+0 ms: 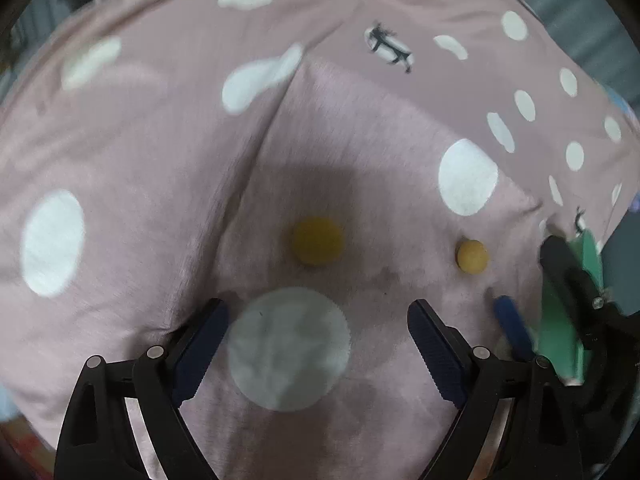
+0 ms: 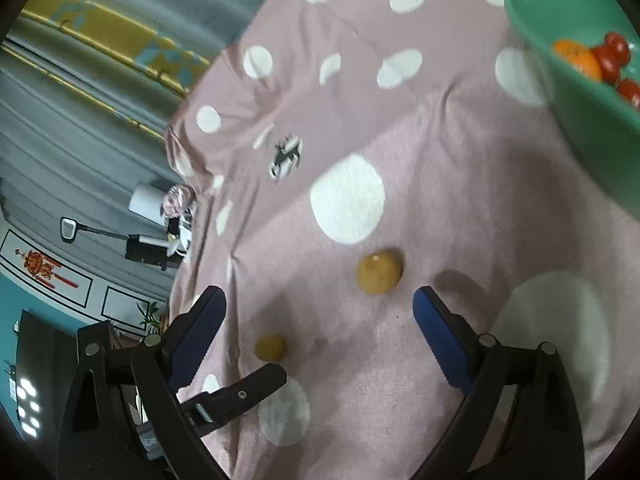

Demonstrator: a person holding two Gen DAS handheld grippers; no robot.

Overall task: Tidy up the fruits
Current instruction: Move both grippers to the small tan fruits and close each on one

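My left gripper (image 1: 318,312) and right gripper (image 2: 320,300) stand wide, empty, above two yellow fruits (image 2: 379,272) on the pink cloth (image 1: 140,152); green bowl (image 2: 592,128) holds fruit.

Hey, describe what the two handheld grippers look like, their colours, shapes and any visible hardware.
The left gripper and the right gripper look alike: two angular black plastic finger arms each, hinged with round silver pivot pins, and tipped with dark blue ribbed rubber pads. Pale metal strips show along the arms' inner edges. In the left wrist view, a green panel is mounted on the right gripper's body. No cables or sleeves are visible.
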